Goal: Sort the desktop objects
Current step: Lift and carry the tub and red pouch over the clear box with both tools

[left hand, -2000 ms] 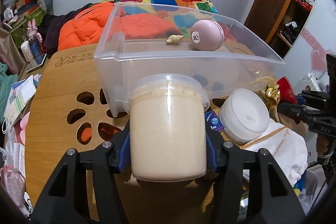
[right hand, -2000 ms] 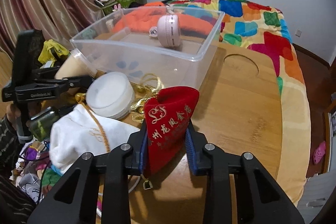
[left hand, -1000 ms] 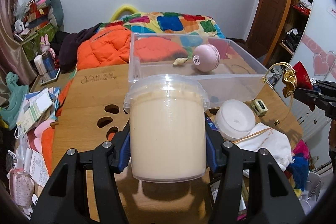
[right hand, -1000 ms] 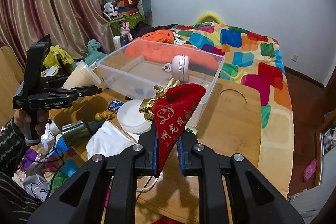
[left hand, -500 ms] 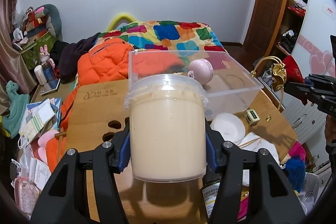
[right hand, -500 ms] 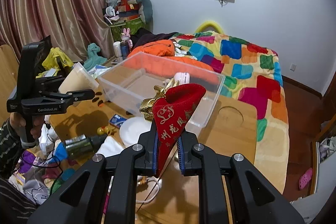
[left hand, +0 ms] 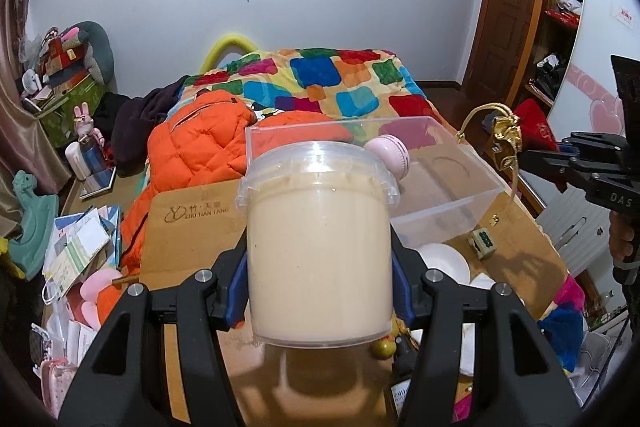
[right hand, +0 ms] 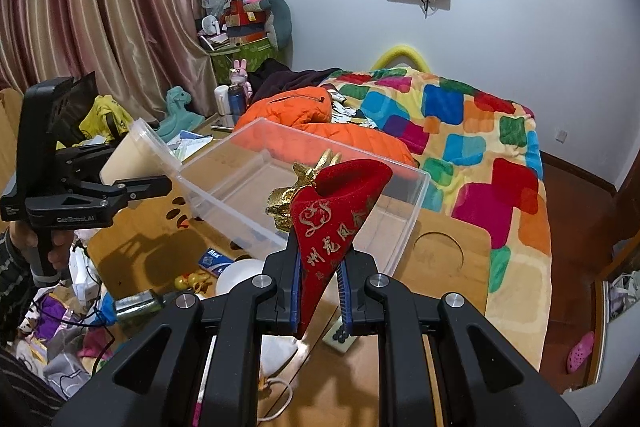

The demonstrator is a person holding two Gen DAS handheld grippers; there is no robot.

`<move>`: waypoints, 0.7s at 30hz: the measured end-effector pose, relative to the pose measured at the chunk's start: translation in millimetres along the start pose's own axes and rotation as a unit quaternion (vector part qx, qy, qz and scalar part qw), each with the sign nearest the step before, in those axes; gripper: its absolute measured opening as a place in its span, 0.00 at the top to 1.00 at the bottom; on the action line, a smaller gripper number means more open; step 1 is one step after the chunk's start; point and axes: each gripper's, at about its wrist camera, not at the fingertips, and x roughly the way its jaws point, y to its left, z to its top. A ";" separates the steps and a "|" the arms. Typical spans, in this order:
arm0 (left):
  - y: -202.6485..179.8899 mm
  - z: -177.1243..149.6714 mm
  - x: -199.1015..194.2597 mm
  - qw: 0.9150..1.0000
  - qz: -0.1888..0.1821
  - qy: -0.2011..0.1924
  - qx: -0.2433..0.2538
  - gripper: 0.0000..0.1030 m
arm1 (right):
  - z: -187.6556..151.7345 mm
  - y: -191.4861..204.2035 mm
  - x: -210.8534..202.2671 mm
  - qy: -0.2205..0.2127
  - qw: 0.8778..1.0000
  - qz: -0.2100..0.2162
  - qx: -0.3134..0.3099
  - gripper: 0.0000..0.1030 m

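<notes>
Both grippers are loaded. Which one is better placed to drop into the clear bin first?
Probably the right gripper. Its red pouch already hangs at the clear bin's near rim. The left gripper holds the cream tub back from the bin's end wall.

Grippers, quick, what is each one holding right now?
Left gripper: shut on the cream tub.
Right gripper: shut on the red pouch.

A clear lidded tub (left hand: 319,247) full of cream-coloured stuff is held upright in the air, above the wooden table (left hand: 192,223). A red velvet pouch (right hand: 334,223) with gold lettering and gold cord hangs pinched by its lower corner. Between them, a clear plastic bin (left hand: 448,187) sits on the table, holding a pink round gadget (left hand: 390,153).
</notes>
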 end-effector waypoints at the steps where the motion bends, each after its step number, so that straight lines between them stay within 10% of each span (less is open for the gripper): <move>1: 0.7 2.3 1.7 1.000 0.000 0.000 0.000 0.45 | 1.0 -0.9 1.9 0.001 1.000 0.000 0.000 0.87; 21: 5.8 46.8 47.6 0.999 -0.031 0.007 0.006 0.45 | 31.2 -25.8 46.1 0.012 1.000 -0.001 0.009 0.87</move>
